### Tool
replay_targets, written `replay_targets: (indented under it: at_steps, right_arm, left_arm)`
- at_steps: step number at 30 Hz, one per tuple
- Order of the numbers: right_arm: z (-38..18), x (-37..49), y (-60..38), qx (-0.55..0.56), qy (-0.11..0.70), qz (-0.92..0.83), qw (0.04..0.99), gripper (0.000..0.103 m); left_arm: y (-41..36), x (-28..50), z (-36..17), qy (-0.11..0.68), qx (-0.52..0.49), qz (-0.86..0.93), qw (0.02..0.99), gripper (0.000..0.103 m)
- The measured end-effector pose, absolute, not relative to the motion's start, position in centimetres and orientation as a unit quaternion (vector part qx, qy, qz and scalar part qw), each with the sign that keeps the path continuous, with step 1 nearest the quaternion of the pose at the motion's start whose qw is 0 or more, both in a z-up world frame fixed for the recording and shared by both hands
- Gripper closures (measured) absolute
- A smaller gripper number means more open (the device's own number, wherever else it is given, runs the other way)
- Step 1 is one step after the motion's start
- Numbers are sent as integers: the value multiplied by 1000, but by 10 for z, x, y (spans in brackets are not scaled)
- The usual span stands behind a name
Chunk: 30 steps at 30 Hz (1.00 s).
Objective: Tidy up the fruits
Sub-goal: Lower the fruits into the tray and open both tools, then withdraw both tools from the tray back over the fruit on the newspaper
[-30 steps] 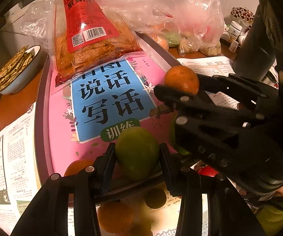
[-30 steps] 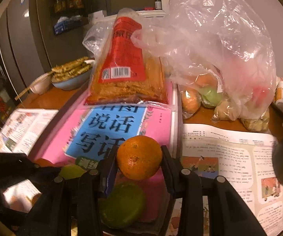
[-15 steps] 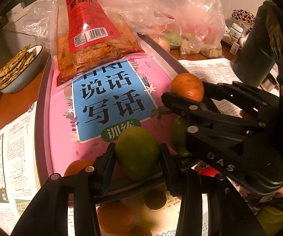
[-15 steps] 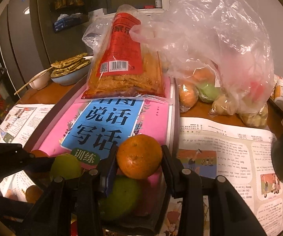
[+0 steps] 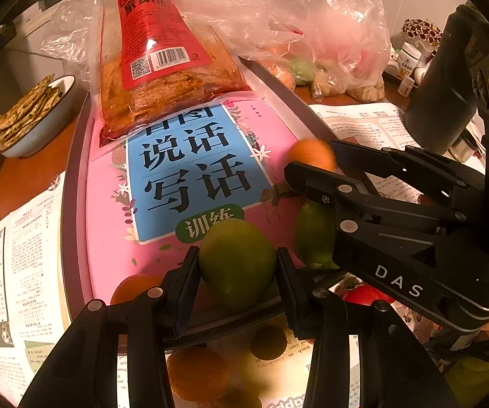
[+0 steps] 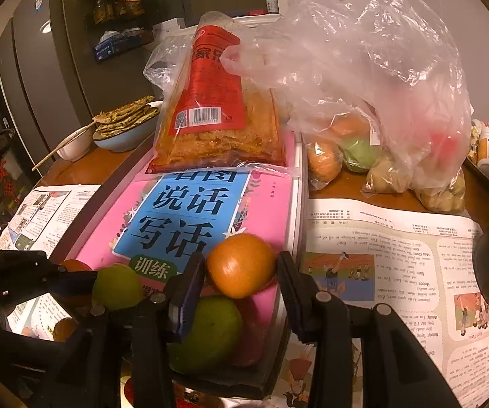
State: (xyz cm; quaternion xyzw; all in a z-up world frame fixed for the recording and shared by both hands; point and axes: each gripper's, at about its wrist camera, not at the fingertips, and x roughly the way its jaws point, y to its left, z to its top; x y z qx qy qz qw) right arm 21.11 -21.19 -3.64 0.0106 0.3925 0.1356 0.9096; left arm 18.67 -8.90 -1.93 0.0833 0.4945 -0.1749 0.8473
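My left gripper (image 5: 237, 265) is shut on a green fruit (image 5: 235, 260), held over the near end of a pink book (image 5: 108, 238) lying in a dark tray (image 5: 70, 204). In the right wrist view this fruit (image 6: 116, 287) shows at the lower left. An orange (image 6: 241, 265) sits between the fingers of my right gripper (image 6: 241, 273), blurred, with a gap on its right side; the jaws look opened. In the left wrist view the orange (image 5: 310, 154) is blurred at the fingertips of that gripper. A second green fruit (image 6: 207, 333) lies on the book under it.
A red snack bag (image 5: 156, 54) leans at the tray's far end. A clear plastic bag of fruit (image 6: 363, 129) stands to the right. A bowl of flatbread (image 5: 30, 115) is at the left. Loose oranges (image 5: 198, 372) lie on newspaper near me.
The right gripper's jaws have widened around the orange, which now looks blurred and slightly lower. The left gripper still holds the green fruit in about the same place.
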Motion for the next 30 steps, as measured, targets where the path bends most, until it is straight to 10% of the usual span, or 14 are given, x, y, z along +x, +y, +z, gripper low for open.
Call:
replay_targets:
  at_steps: [16, 30]
  right_arm:
    - [-29, 199, -219, 29, 378, 137, 915, 59]
    - [-19, 182, -234, 52, 362, 120, 923, 38]
  left_arm:
    - [-86, 184, -16, 492, 63, -189, 848, 48]
    - [-84, 175, -6, 482, 63, -185, 854, 37]
